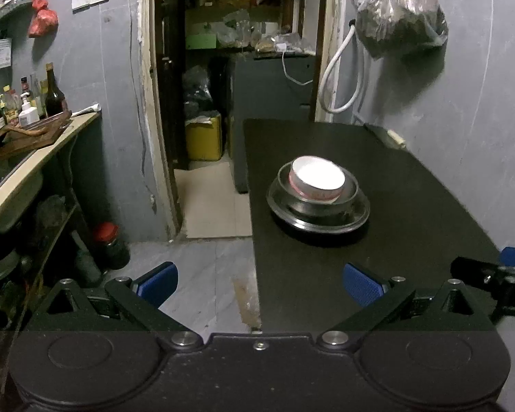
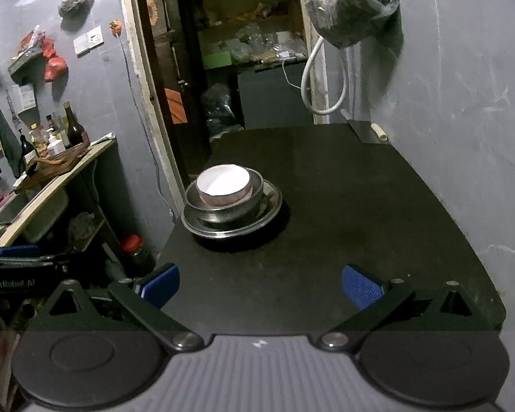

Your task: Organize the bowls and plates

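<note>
On the tabletop (image 2: 360, 206) a plate (image 2: 271, 213) carried a bowl (image 2: 254, 202), and a smaller bowl (image 2: 223, 183) sat inside that; the stack stood near the tabletop's left edge; a doorway (image 2: 223, 68) lay behind; a counter (image 2: 51, 185) with bottles (image 2: 73, 127) stood to the left; a bag (image 2: 353, 3) hung on the wall behind, right.

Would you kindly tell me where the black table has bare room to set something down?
The black table is bare between the nested stack and the right wall, and between the stack and both open tools, left and right. The stack occupies the left edge; a cleaver lies at the far right corner.
</note>
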Motion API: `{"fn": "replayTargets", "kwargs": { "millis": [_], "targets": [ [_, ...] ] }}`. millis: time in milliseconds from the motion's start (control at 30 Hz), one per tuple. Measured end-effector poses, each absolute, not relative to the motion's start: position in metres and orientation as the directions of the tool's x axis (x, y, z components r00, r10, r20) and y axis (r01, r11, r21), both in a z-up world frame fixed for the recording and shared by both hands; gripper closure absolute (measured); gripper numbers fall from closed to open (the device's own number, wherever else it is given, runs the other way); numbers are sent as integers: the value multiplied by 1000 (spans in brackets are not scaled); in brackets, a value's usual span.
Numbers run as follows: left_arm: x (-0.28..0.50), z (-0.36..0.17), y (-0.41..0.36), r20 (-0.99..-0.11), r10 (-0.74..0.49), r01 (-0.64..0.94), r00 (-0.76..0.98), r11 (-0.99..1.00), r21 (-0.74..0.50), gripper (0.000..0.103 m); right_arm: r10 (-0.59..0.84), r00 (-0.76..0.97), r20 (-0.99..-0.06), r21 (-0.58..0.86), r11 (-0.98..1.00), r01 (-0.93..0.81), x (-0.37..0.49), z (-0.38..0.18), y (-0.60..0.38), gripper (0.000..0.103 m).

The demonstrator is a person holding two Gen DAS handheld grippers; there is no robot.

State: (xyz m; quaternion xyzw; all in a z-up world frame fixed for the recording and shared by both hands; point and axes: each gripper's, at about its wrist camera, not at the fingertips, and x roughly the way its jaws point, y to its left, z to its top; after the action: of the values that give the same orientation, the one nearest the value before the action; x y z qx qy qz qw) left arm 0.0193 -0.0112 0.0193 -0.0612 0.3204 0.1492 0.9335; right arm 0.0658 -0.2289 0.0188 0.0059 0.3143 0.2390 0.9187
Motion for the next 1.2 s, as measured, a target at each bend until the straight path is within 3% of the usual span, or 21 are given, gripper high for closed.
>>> {"fn": "replayTargets", "kwargs": {
  "millis": [1200],
  "targets": [
    [30,14,-9,-619,230,-301,751,953,-11,1,443,672,-593,168,885,-435,79,11,-226,0]
  ]
}}
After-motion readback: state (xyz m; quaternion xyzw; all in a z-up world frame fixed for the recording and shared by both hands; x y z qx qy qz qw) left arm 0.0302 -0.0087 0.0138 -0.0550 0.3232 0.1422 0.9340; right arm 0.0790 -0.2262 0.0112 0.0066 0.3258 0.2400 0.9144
